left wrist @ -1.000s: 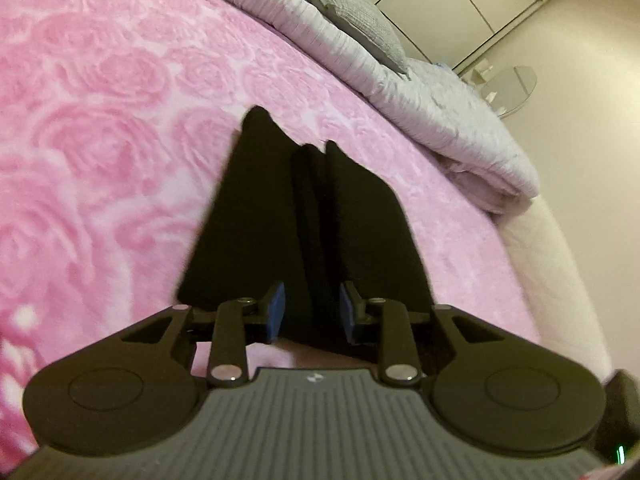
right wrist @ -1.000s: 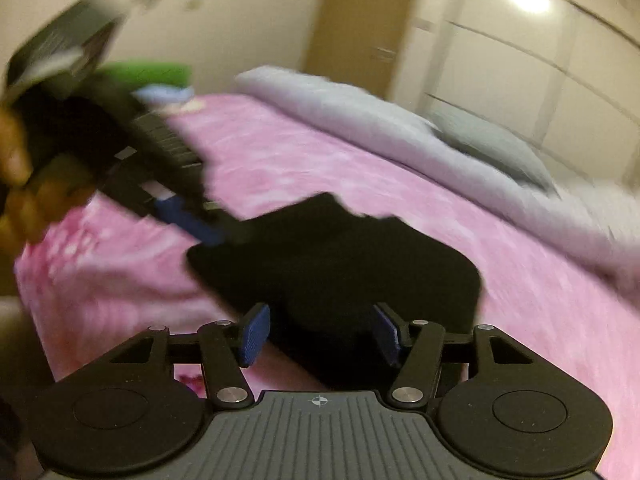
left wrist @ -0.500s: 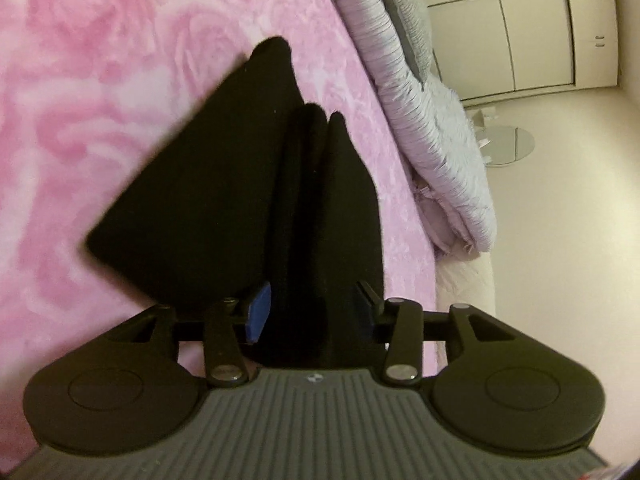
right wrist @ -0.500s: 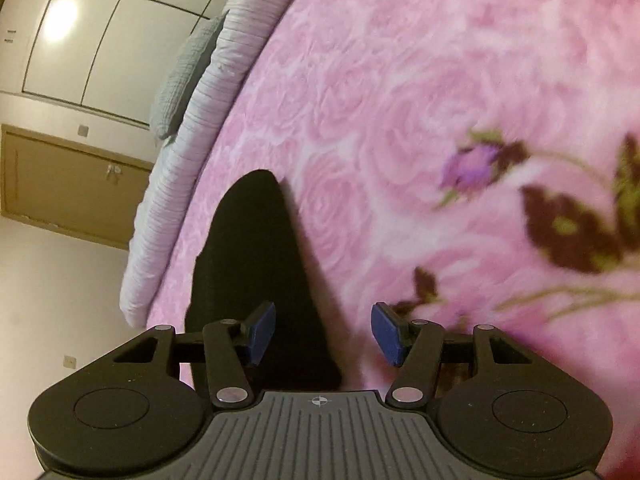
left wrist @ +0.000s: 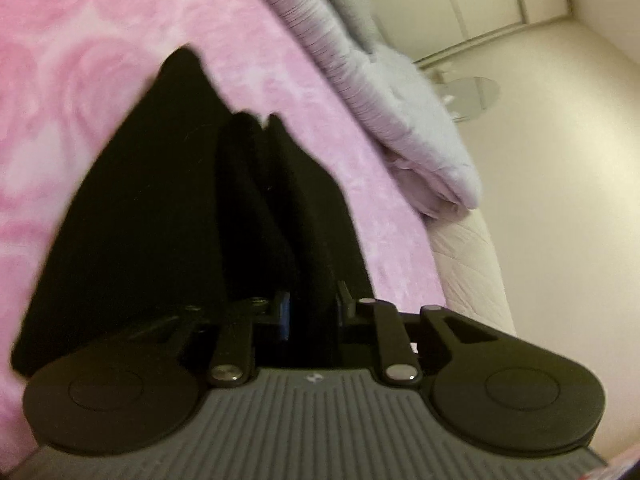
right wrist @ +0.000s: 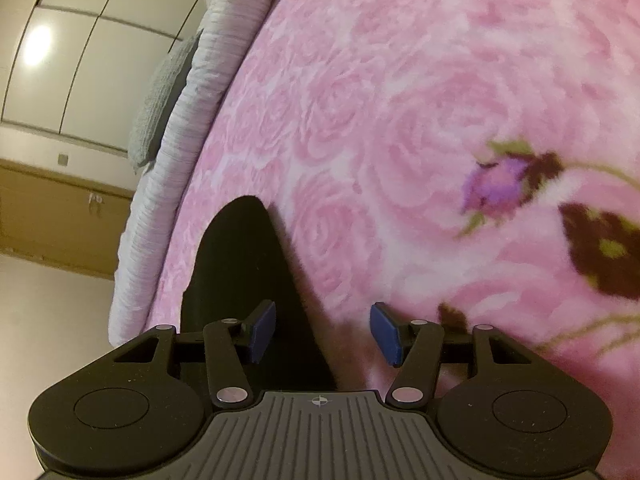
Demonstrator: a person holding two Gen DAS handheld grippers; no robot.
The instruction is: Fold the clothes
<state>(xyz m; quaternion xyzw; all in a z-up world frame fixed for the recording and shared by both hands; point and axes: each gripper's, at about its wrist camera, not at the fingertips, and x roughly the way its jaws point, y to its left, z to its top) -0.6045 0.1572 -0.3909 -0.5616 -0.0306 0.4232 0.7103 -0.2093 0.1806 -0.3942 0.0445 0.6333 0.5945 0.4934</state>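
Observation:
A black garment (left wrist: 160, 220) lies folded on the pink rose blanket (left wrist: 60, 60), with a raised fold running down its middle. My left gripper (left wrist: 314, 312) is low at the near end of that fold. Its jaws are closing, and the black cloth fills the gap between the pads. In the right wrist view the garment (right wrist: 240, 256) tapers away from me on the blanket (right wrist: 400, 120). My right gripper (right wrist: 322, 332) sits at its near edge, jaws closing. The cloth's edge lies between them, nearer the left finger (right wrist: 262, 330). The pads stand apart from it.
A lilac-grey quilt (left wrist: 384, 112) is bunched along the bed's far side, with a grey pillow (right wrist: 160, 96) on it. The bare mattress edge (left wrist: 468, 268) drops to the floor on the right. A glass side table (left wrist: 472, 96) and white wardrobe doors (right wrist: 80, 60) stand beyond.
My left gripper widened, slid in over the garment's middle fold, then narrowed on it. My right gripper rolled round, came down to the garment's edge and narrowed a little.

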